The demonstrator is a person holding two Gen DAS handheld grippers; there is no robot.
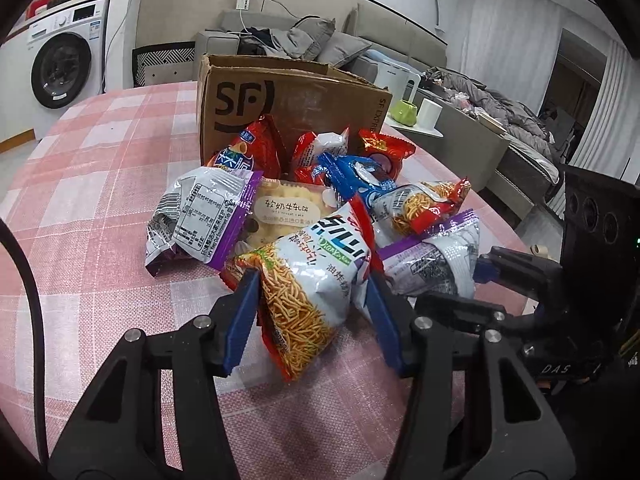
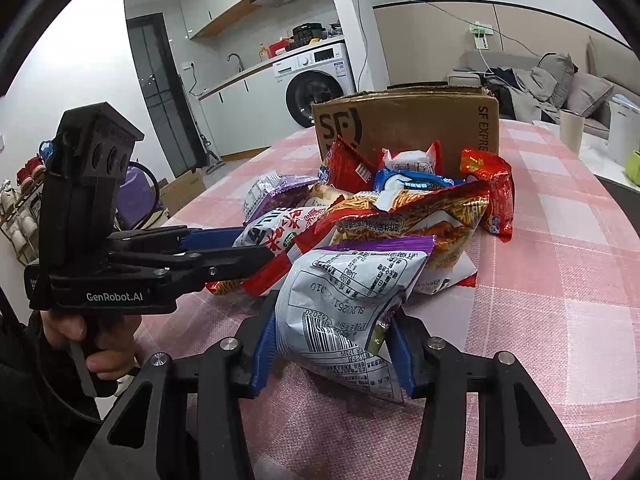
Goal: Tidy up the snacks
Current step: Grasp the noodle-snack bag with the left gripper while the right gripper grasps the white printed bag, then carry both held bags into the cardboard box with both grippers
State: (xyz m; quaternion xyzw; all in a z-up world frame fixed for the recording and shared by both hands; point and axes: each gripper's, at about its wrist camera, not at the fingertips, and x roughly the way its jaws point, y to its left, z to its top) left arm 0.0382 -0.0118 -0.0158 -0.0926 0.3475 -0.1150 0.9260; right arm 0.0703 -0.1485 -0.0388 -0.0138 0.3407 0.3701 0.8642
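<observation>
left tool: the left tool [image 1: 312,312] is clamped on the noodle-snack bag [image 1: 308,280], its blue pads [image 1: 242,320] pressing the bag's two sides; from the right wrist view the same tool [image 2: 240,248] reaches in from 9 o'clock, held by a hand [image 2: 92,336].
right tool: the right tool [image 2: 332,344] is clamped on the purple-edged bag [image 2: 352,300], with blue pads [image 2: 264,352] tight against both sides of the crinkled pack; in the left wrist view its black body [image 1: 516,280] sits at 3 o'clock.
noodle-snack bag: white and red, printed with thin fried sticks, at the near edge of the pile, tilted.
purple-edged bag: silver back with barcode and nutrition panel facing the right camera; in the left wrist view it lies at 3 o'clock of the noodle-snack bag [image 1: 436,264].
snack pile: second purple-edged pack [image 1: 200,220] at 10 o'clock of the noodle-snack bag, cream biscuit pack [image 1: 288,208] at 12 o'clock, blue pack [image 1: 352,176], red packs [image 1: 256,148] against the box.
cardboard box: the open cardboard box [image 1: 288,100] stands upright at 12 o'clock behind the pile, touching the rearmost packs.
counter: the counter [image 1: 100,200] wears a pink checked cloth.
background: washing machine [image 1: 64,64], grey sofa [image 1: 320,36].
</observation>
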